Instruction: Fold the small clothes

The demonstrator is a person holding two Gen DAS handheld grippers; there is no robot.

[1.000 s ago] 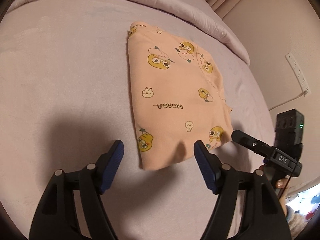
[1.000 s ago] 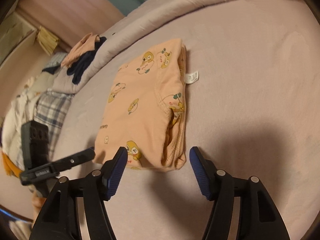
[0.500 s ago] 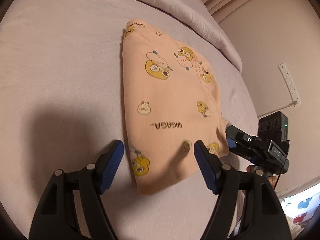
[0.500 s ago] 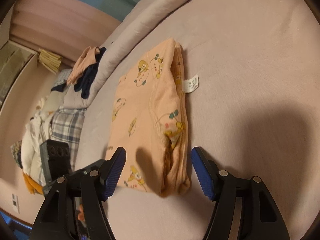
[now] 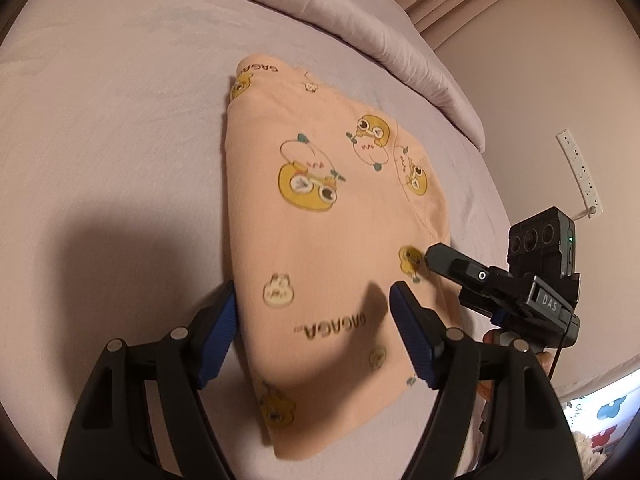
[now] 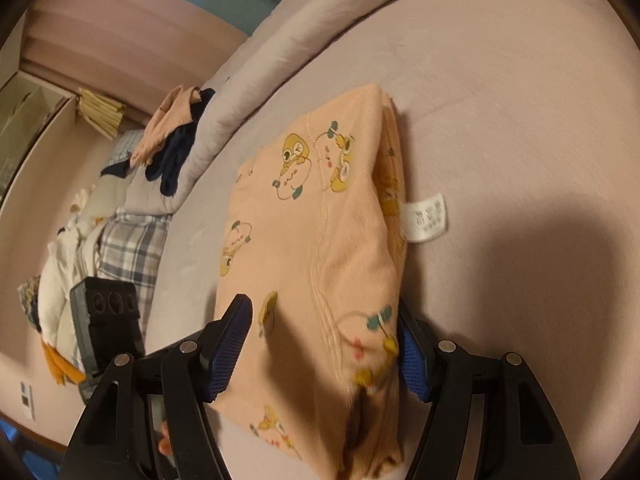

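Observation:
A peach-coloured folded garment point(image 5: 320, 240) with yellow cartoon prints lies flat on the pink bed sheet point(image 5: 112, 128). My left gripper point(image 5: 314, 328) is open, its blue pads straddling the garment's near left edge. My right gripper point(image 6: 326, 344) is open and straddles the garment's point(image 6: 312, 240) near right corner, where the stacked folded edges and a white care label point(image 6: 426, 218) show. The right gripper also shows in the left wrist view point(image 5: 460, 268), at the garment's right edge.
A rolled pink duvet point(image 5: 320, 28) runs along the far side of the bed. A pile of other clothes point(image 6: 172, 136) and a plaid cloth point(image 6: 132, 248) lie at the left beyond the garment. A wall with a power strip point(image 5: 580, 172) is at the right.
Both grippers have moved forward and down onto the garment: from a little in front of its near edge to straddling it. Both stay open. The garment has not moved.

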